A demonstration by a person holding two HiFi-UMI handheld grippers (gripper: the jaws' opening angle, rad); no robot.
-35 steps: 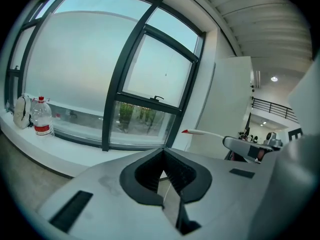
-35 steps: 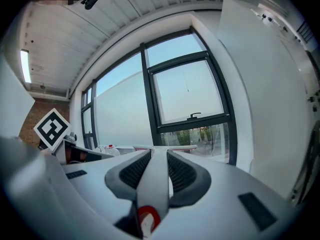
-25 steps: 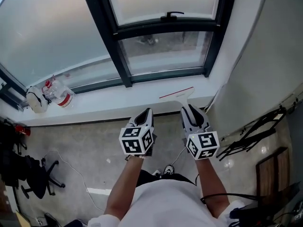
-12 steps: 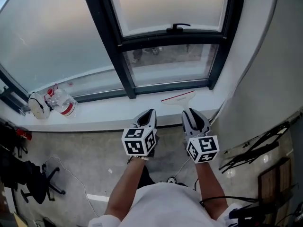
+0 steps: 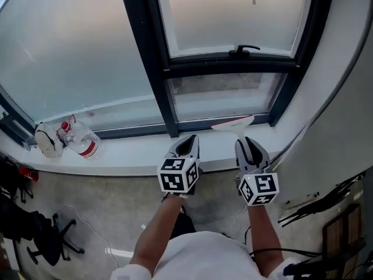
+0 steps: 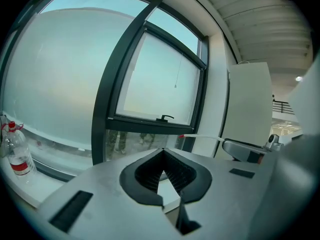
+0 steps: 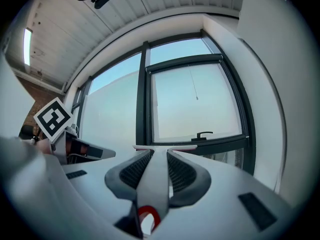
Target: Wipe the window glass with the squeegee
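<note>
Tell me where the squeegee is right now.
The squeegee is clamped in the right tool, at the right of the head view, held out over the white sill, below the window handle.

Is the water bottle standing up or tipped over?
Standing up: the clear plastic bottle with a red label has its cap on top.

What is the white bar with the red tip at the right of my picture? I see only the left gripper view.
Observer: It is the blade of the squeegee. The right hand-held gripper is shut on its white handle.
Operator: Where is the blade relative to the window?
Observer: In the head view it is above the white sill, just under the small lower pane. I cannot tell whether it touches the glass.
Operator: Is anything beside the bottle?
Observer: Yes, a white bundle lies on the sill to the left of the bottle.
</note>
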